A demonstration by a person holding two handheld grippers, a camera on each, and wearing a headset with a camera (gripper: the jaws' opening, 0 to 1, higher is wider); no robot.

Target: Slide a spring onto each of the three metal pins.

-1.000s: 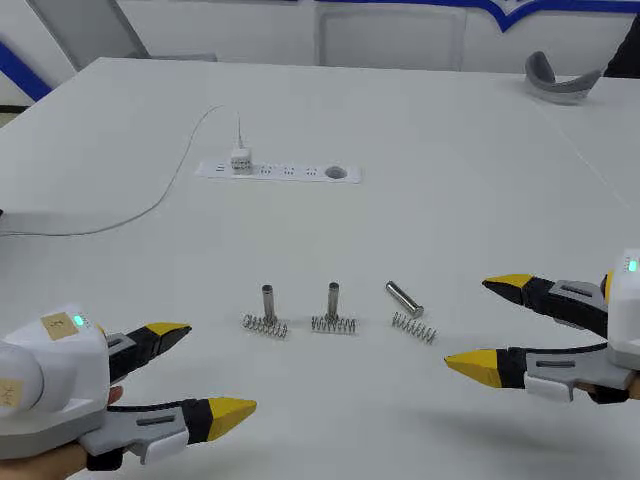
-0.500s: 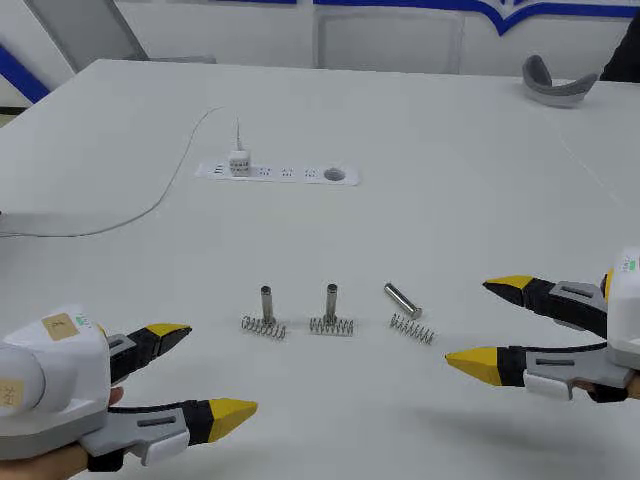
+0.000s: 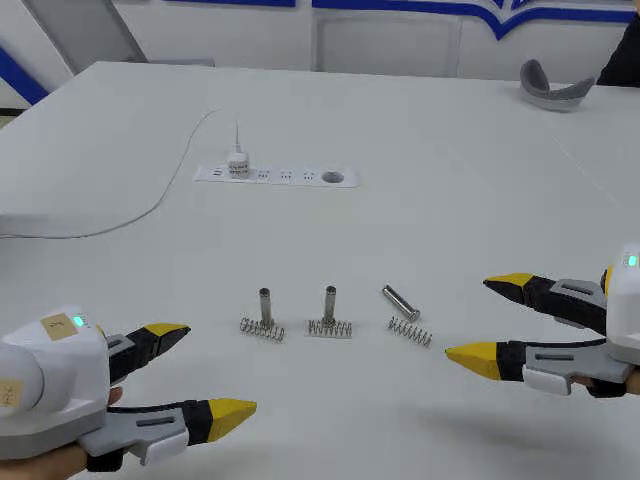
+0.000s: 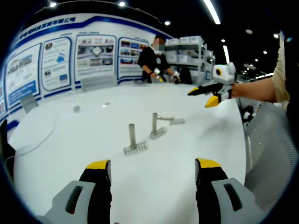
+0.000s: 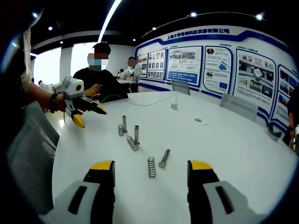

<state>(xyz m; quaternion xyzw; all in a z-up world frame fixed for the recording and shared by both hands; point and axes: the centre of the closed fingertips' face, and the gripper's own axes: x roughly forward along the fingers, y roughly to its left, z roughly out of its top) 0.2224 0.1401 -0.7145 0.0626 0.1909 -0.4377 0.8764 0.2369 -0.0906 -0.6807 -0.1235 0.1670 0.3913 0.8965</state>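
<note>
White table, three metal pins in a row near its middle.

- Left pin and middle pin stand upright.
- Right pin lies on its side, along the 10-to-4 o'clock line.
- One spring lies flat on the tabletop at 6 o'clock of each pin: left spring, middle spring, right spring. All three are off the pins.
- Left gripper is at 8 o'clock of the row, jaws spread wide, gripping nothing.
- Right gripper is at 3 o'clock of the row, jaws equally wide, empty.
- Both grippers are well apart from the pins.
- Power strip sits at 12 o'clock beyond the row, and its cable trails off toward 9 o'clock.
</note>
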